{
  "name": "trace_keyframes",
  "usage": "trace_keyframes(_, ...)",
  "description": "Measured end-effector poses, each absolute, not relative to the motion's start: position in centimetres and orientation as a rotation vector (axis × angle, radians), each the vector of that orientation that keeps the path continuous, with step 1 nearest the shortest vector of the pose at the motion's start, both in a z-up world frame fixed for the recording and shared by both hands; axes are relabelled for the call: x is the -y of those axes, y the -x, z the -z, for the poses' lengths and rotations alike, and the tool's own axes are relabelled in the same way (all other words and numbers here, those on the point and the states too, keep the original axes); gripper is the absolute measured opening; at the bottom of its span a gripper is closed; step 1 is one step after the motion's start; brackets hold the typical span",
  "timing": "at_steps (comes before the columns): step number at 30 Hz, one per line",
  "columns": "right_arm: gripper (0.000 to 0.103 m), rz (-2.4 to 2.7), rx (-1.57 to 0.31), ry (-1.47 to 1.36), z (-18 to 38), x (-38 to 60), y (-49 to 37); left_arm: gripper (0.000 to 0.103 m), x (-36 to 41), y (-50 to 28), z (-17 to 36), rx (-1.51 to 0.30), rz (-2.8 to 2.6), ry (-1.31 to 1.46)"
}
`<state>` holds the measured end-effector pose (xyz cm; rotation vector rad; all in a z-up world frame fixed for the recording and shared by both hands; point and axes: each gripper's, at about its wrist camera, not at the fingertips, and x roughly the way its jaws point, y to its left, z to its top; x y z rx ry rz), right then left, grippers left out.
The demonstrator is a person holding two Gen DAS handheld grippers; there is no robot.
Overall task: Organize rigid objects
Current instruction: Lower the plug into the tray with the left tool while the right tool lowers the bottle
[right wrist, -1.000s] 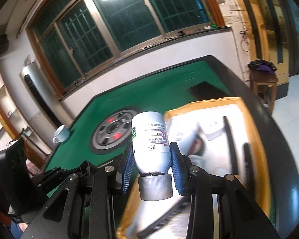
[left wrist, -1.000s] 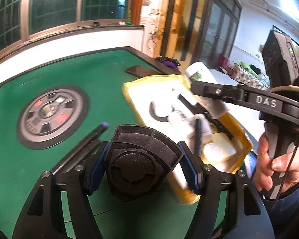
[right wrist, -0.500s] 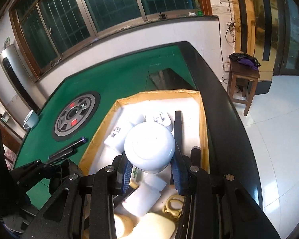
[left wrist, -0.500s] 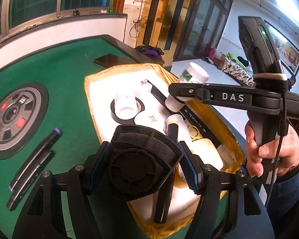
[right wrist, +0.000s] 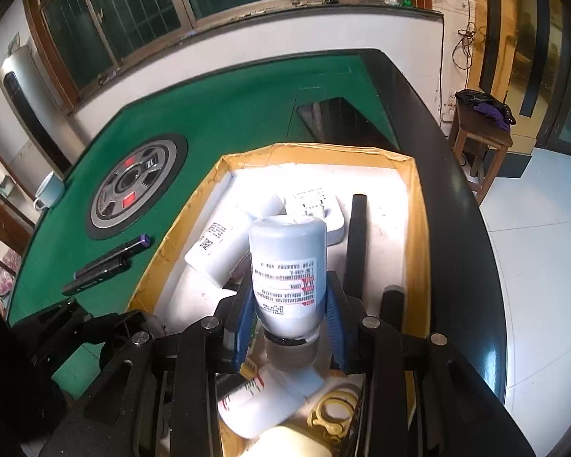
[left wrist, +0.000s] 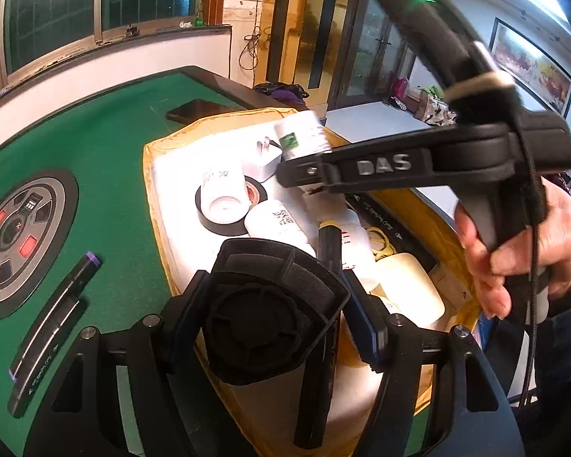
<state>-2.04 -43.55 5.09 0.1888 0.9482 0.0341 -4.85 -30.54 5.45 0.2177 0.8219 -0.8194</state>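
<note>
My left gripper (left wrist: 274, 285) is shut on a black ribbed plastic piece (left wrist: 270, 316), its blue pads pressed on both sides, over the near edge of the yellow-taped box (left wrist: 148, 175). In my right gripper (right wrist: 289, 285), shut at the neck, a white bottle (right wrist: 288, 266) hangs over the box (right wrist: 418, 228), grey cap toward the camera and base pointing away. In the left wrist view that bottle (left wrist: 300, 135) pokes past the right gripper (left wrist: 300, 182) above the box's far half. A person's hand (left wrist: 514, 251) grips its handle.
The box holds white bottles (right wrist: 216, 251), a black tape roll (left wrist: 224, 224), a white plug (left wrist: 264, 156), black markers (right wrist: 355, 243) and a yellow ring (right wrist: 331, 415). Two markers (left wrist: 53, 320) lie on the green felt by a round dial (left wrist: 11, 236). A phone (right wrist: 342, 122) and mug (right wrist: 49, 190) sit farther off.
Both grippers have moved in over the box and sunk a little. The right one has tipped downward, swinging the bottle from facing the window to above the box's contents. Both grips are unchanged.
</note>
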Motion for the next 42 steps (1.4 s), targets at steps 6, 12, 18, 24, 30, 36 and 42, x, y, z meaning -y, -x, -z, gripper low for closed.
trace_keyframes(6,0.031,-0.002,-1.001,-0.191,-3.9,44.0,0.7,0.067,30.5,5.0,-5.4,-0.808,0.838,-0.195)
trace_keyframes(12,0.034,0.021,-0.979,-0.225,-4.5,44.7,1.2,0.069,31.3,5.4,-4.9,-0.819,0.864,-0.21)
trace_keyframes(18,0.041,0.036,-0.927,-0.245,-5.6,45.0,2.3,0.073,31.3,5.6,-5.1,-0.84,0.881,-0.202)
trace_keyframes(24,0.048,0.044,-0.86,-0.291,-6.8,45.0,3.8,0.073,31.2,6.0,-5.5,-0.826,0.875,-0.218)
trace_keyframes(30,0.048,0.031,-0.832,-0.313,-7.5,44.5,4.8,0.073,30.9,6.4,-6.2,-0.787,0.866,-0.24)
trace_keyframes(36,0.048,0.019,-0.81,-0.311,-8.2,43.7,5.7,0.073,30.7,7.0,-6.6,-0.756,0.862,-0.262)
trace_keyframes(42,0.049,0.01,-0.799,-0.314,-8.5,43.0,6.3,0.073,30.4,7.9,-7.3,-0.716,0.86,-0.288)
